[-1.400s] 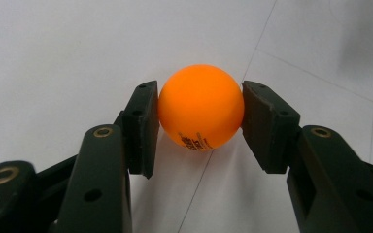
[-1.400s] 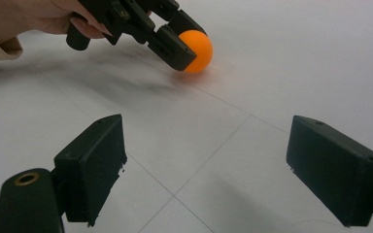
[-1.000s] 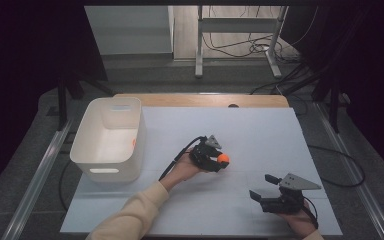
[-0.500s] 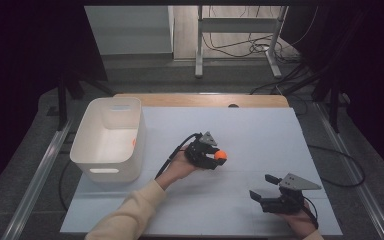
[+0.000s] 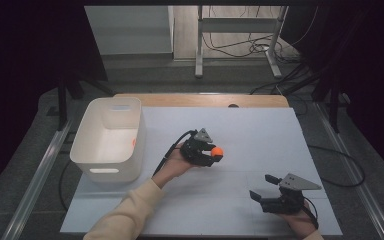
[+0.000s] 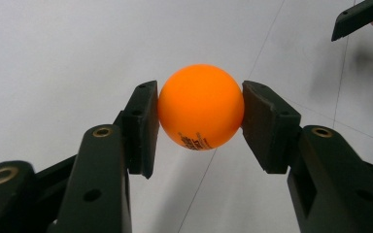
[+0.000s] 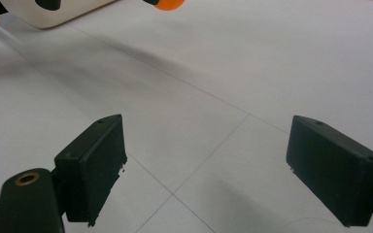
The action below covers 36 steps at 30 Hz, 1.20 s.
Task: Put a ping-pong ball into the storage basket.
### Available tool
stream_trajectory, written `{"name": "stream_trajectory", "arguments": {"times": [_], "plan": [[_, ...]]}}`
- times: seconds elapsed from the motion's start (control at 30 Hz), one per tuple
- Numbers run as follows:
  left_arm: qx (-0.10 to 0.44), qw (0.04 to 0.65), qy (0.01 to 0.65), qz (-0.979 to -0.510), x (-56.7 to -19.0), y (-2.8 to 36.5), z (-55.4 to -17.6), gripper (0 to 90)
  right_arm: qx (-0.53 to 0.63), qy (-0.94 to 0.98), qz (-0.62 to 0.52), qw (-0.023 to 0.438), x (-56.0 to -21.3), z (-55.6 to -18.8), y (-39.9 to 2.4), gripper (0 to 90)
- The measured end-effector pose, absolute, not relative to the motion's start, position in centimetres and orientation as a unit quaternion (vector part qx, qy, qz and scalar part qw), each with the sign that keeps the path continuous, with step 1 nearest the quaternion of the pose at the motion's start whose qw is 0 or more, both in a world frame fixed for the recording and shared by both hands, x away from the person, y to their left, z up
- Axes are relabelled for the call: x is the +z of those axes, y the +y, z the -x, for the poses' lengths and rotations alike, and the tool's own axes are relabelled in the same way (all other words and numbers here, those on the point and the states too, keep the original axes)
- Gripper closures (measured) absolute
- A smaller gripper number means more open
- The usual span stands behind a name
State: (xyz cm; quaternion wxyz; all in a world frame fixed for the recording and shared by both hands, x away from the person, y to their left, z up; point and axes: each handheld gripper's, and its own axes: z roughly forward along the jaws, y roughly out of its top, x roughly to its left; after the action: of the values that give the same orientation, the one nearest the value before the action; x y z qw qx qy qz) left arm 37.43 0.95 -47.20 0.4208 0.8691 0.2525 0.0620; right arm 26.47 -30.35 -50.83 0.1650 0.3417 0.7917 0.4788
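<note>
Left tongs (image 6: 200, 109) pinching the orange ball (image 6: 200, 107) have lifted slightly leftward; right tongs (image 7: 206, 165) stay spread.

Dim room — grey floor (image 5: 25, 165) around the white table (image 5: 260, 130); cables (image 5: 240, 47) beyond a metal stand (image 5: 200, 40).

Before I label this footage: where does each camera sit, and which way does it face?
High view: above the person's side, facing forward and down on the white table; both forearms enter from below.
Left gripper view: rides the left tool, facing along its jaws clamping the small orange plastic ball.
Right gripper view: rides the right tool, open, facing across the table.
All three share the ball.
</note>
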Motion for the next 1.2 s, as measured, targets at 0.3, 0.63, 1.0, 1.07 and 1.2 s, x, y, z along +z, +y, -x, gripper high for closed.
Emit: {"name": "stream_trajectory", "arguments": {"times": [0.3, 0.63, 1.0, 1.07, 1.2], "plan": [[0.066, 0.434, 0.256, -0.861, -46.3, 1.8, -37.3, 50.1, 0.478, 0.792, -0.342, 0.165, -50.9, -26.5, -30.3, 14.9], [0.071, 0.446, 0.262, -0.853, -45.2, 2.8, -37.1, 50.1, 0.478, 0.792, -0.342, 0.166, -50.9, -26.5, -30.3, 14.9], [0.083, 0.461, 0.268, -0.842, -43.9, 4.3, -37.0, 50.0, 0.478, 0.791, -0.343, 0.166, -50.9, -26.5, -30.3, 14.9], [0.083, 0.462, 0.27, -0.841, -43.8, 4.5, -37.0, 50.0, 0.479, 0.791, -0.343, 0.166, -50.9, -26.5, -30.3, 14.9], [0.085, 0.464, 0.271, -0.839, -43.5, 4.8, -37.0, 50.0, 0.479, 0.791, -0.343, 0.166, -50.8, -26.5, -30.3, 14.9]]}}
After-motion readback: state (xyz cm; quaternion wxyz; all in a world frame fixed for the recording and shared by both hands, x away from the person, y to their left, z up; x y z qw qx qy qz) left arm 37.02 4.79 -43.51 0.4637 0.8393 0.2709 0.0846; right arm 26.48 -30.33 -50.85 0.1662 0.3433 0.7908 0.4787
